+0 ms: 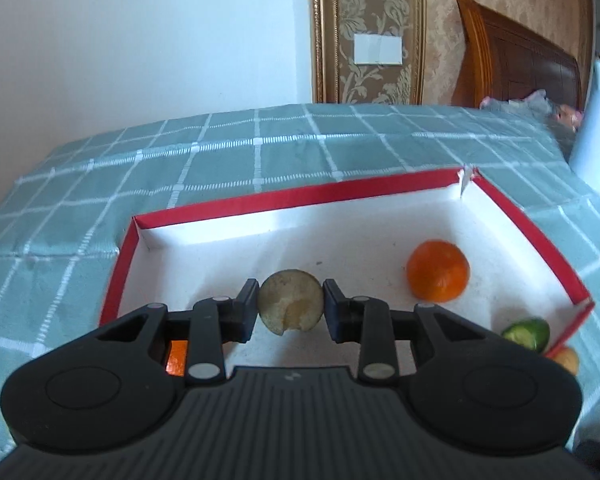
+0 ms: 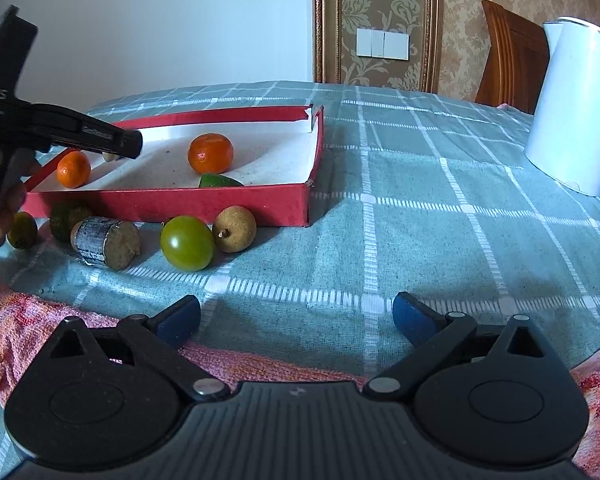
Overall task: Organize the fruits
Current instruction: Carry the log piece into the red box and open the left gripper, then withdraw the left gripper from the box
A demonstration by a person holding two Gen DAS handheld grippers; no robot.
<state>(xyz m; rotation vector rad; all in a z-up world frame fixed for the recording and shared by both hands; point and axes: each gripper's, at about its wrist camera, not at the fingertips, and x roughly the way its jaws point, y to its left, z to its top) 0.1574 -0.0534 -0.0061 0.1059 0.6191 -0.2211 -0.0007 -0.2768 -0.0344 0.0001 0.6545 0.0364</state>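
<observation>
My left gripper (image 1: 291, 307) is shut on a tan round longan (image 1: 291, 305) and holds it over the red box (image 1: 300, 198) with the white inside. The box holds an orange (image 1: 438, 276), a second orange (image 2: 73, 169) and a green fruit (image 1: 527, 333). In the right wrist view the left gripper (image 2: 116, 151) reaches over the box (image 2: 180, 204) from the left. My right gripper (image 2: 296, 320) is open and empty, low over the checked cloth. A green tomato (image 2: 187, 243) and another longan (image 2: 234, 228) lie on the cloth in front of the box.
A cut cylinder-shaped piece (image 2: 107, 243) and two dark green fruits (image 2: 21, 230) lie left of the tomato. A white kettle (image 2: 572, 108) stands at the right. A pink towel (image 2: 16, 320) covers the near table edge. A wooden chair (image 2: 508, 52) stands behind.
</observation>
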